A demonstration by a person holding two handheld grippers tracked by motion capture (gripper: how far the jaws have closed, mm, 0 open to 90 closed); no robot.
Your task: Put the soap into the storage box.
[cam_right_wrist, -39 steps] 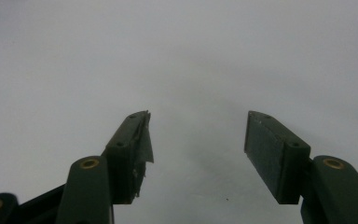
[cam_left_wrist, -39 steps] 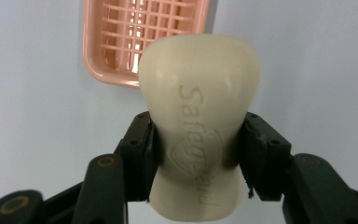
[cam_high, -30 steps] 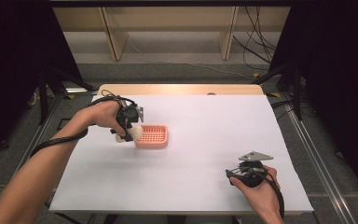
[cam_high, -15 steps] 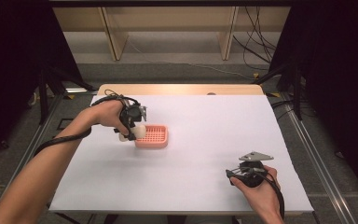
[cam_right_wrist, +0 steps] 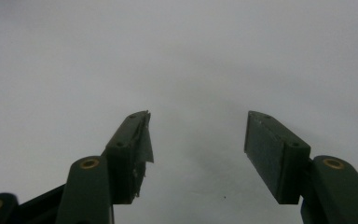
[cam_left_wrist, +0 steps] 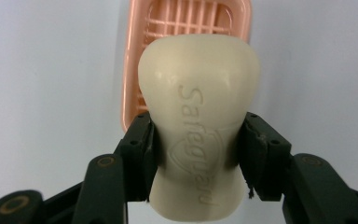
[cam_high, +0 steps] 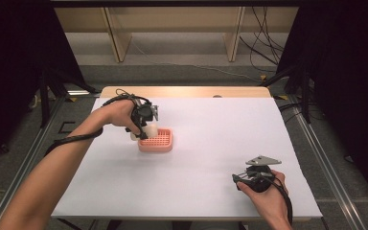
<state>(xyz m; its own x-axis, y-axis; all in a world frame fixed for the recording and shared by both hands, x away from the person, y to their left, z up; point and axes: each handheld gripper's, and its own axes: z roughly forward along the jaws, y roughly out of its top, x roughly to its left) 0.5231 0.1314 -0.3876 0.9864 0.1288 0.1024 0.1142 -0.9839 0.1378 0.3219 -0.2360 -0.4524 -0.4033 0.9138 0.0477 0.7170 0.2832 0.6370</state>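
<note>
Soap bar (cam_left_wrist: 198,126) pinched at its waist by left claw (cam_high: 143,128), hung over pink soap dish (cam_high: 156,140) edge for lowering in; right claw (cam_high: 243,179) idle, agape, empty over tabletop (cam_high: 220,139).

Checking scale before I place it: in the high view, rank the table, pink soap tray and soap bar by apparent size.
1. table, by far the largest.
2. pink soap tray.
3. soap bar, smallest, partly hidden by the left gripper holding it.

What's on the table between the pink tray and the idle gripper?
Nothing: in the high view, bare white table separates the pink tray from the right gripper.
</note>
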